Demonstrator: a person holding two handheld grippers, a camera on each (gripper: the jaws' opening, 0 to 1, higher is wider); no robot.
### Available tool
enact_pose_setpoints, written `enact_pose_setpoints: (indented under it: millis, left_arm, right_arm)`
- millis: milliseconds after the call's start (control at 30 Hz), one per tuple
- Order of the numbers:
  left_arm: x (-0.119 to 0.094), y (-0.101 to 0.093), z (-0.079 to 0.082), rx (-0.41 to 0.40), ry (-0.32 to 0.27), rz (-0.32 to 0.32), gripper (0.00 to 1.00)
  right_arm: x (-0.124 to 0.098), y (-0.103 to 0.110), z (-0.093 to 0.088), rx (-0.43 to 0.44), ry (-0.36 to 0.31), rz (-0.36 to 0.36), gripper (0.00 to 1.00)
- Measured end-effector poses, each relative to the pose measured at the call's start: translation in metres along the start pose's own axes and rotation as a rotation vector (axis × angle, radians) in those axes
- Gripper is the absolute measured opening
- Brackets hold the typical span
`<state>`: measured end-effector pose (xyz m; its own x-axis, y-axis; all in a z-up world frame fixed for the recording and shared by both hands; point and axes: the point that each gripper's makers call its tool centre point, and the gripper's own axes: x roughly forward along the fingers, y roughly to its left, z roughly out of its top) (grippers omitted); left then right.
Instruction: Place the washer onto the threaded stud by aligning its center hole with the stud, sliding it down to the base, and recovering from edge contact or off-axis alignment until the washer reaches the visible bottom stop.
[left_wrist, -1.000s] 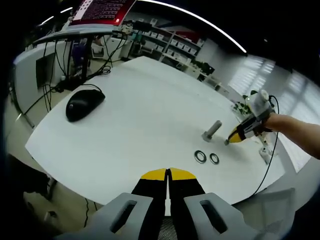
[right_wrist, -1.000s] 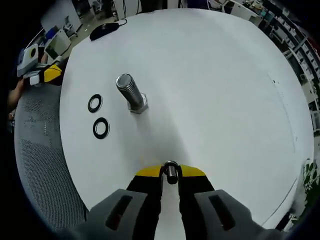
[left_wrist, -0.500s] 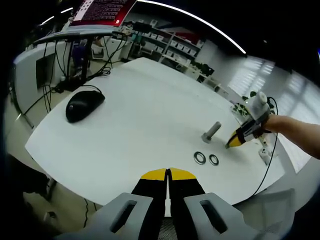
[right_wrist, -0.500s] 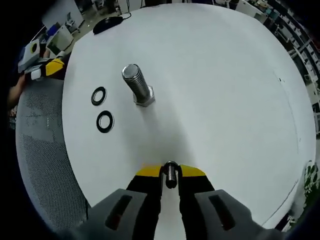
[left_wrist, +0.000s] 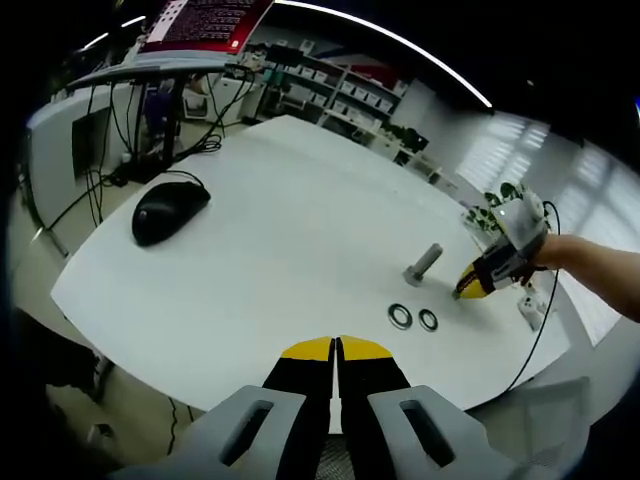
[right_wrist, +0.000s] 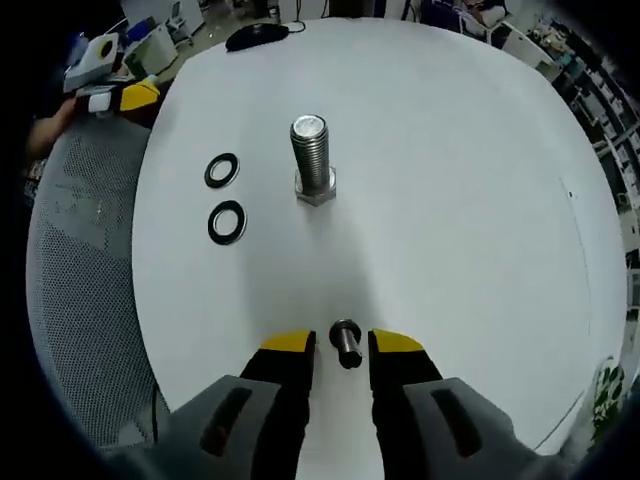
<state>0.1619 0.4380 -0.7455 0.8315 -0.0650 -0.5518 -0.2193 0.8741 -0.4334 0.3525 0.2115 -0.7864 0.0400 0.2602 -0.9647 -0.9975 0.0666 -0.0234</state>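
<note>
Bench (right_wrist: 480, 150) is carrying one upright threaded stud (right_wrist: 313, 160) on its hex base, two washers (right_wrist: 224, 196) lying flat at its 9 o'clock, one small bolt (right_wrist: 346, 345). Right gripper (right_wrist: 340, 345) is standing parted, bolt lying free between the jaws; left gripper (left_wrist: 335, 350) is sitting closed, holding nothing. Risk: neither washer is gripped; flat rings may be slipping on pickup, then catching the stud's top edge off-axis.

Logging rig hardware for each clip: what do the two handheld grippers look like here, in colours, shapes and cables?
Both match: the left gripper and right gripper have black jaws capped with yellow tips, rising from pale grey moulded bodies with slotted openings. Seen from the left gripper view, the right gripper carries a whitish box on top and trails a thin dark cable. No sleeve is visible at the wrist.
</note>
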Motion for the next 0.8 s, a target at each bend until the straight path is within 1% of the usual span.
enact_pose_setpoints:
  millis: [67, 133, 167, 267, 300, 333, 367, 433, 500, 633, 733, 800]
  left_arm:
    - [0.0, 0.0, 0.0, 0.0, 0.001, -0.001, 0.0]
    - [0.0, 0.0, 0.0, 0.0, 0.001, -0.001, 0.0]
    - [0.0, 0.0, 0.0, 0.0, 0.002, -0.001, 0.0]
    - [0.0, 0.0, 0.0, 0.0, 0.003, -0.002, 0.0]
    - [0.0, -0.001, -0.001, -0.001, 0.003, -0.003, 0.0]
    - [0.0, -0.001, 0.0, -0.008, 0.002, -0.006, 0.0]
    - [0.0, -0.001, 0.0, -0.012, -0.004, -0.007, 0.0]
    - [0.0, 0.0, 0.0, -0.008, 0.0, -0.003, 0.0]
    - [0.0, 0.0, -0.001, -0.006, 0.004, -0.002, 0.0]
    - [0.0, 0.001, -0.002, -0.004, 0.011, 0.004, 0.0]
    - [-0.001, 0.001, -0.001, -0.008, 0.006, 0.005, 0.0]
    - [-0.001, 0.001, -0.002, -0.004, 0.011, 0.008, 0.0]
  right_arm:
    - [-0.001, -0.003, 0.0, 0.033, -0.028, -0.029, 0.31]
    - [-0.007, -0.004, -0.003, 0.062, -0.057, -0.051, 0.32]
    - [-0.01, -0.006, -0.002, 0.09, -0.092, -0.069, 0.33]
    - [-0.017, -0.008, -0.004, 0.156, -0.146, -0.08, 0.37]
    - [-0.022, -0.011, -0.004, 0.191, -0.182, -0.103, 0.38]
    - [-0.025, -0.012, -0.004, 0.218, -0.203, -0.115, 0.38]
    - [-0.029, -0.015, -0.004, 0.23, -0.235, -0.134, 0.38]
    - [-0.038, -0.015, -0.007, 0.259, -0.278, -0.164, 0.42]
    - [-0.044, -0.018, -0.012, 0.282, -0.305, -0.182, 0.43]
    - [-0.058, -0.012, -0.015, 0.329, -0.368, -0.197, 0.45]
    - [-0.068, -0.006, -0.02, 0.35, -0.394, -0.213, 0.45]
    - [-0.073, -0.001, -0.022, 0.386, -0.425, -0.204, 0.46]
